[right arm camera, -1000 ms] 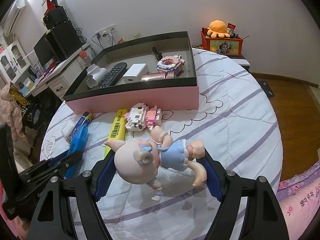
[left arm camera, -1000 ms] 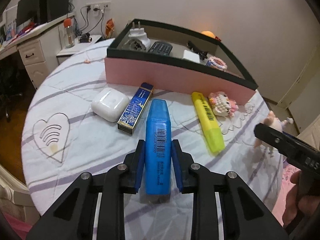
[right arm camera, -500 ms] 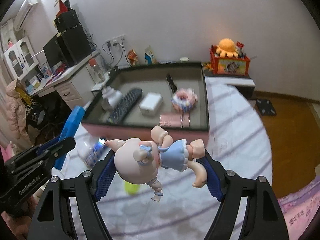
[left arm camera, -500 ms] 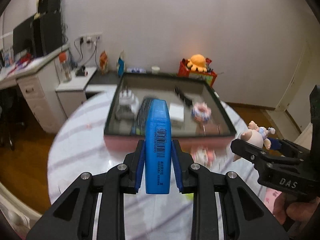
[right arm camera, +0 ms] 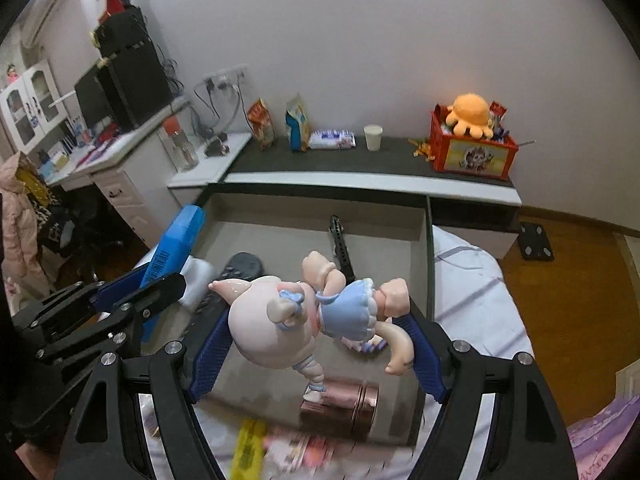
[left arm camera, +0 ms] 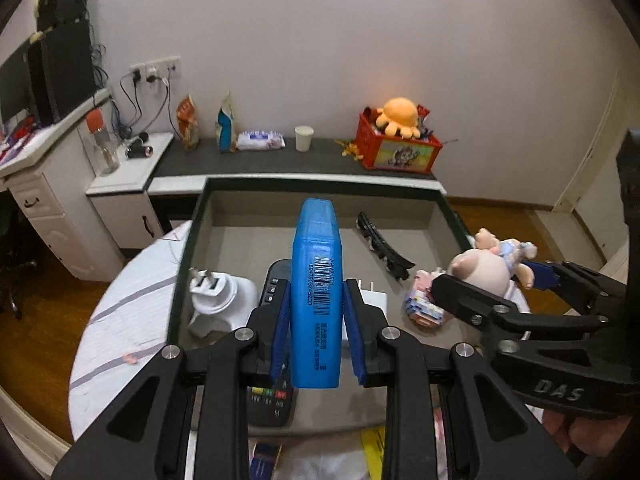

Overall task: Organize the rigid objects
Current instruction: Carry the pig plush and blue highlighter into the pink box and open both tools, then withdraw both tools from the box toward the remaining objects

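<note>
Left fingers (left arm camera: 316, 312): clamped on blue highlighter (left arm camera: 316, 300), pads flat against both its long sides, cap end pointing ahead past the fingertips.
Right fingers (right arm camera: 316, 340): spread wide yet pressed on pig doll (right arm camera: 280, 320), head against the left pad, feet against the right pad.
Tray (left arm camera: 192, 236): below and ahead of both pairs of fingers, dark rim, grey floor.
Left view only: white plug adapter (left arm camera: 218, 300) left of the fingers; remote (left arm camera: 272, 392) under and behind the highlighter; small white charger (left arm camera: 376, 300) just right of the fingers; black hair clip (left arm camera: 382, 246) ahead and right; pink block toy (left arm camera: 424, 304) near the right fingers' tip.
Right view only: pink-metal tube (right arm camera: 340, 404) in the tray below the doll; yellow highlighter (right arm camera: 248, 452) on the striped table cover (right arm camera: 472, 292), blurred, behind the fingers outside the tray's near wall.
Both views: the other gripper alongside, each load above the tray's interior.
Change from one second ago: then both loads hung over the table short of the tray's pink wall; now above the tray itself, far shelf (right arm camera: 360, 160) and orange plush (right arm camera: 470, 114) come into sight.
Grip: unchanged on both sides.
</note>
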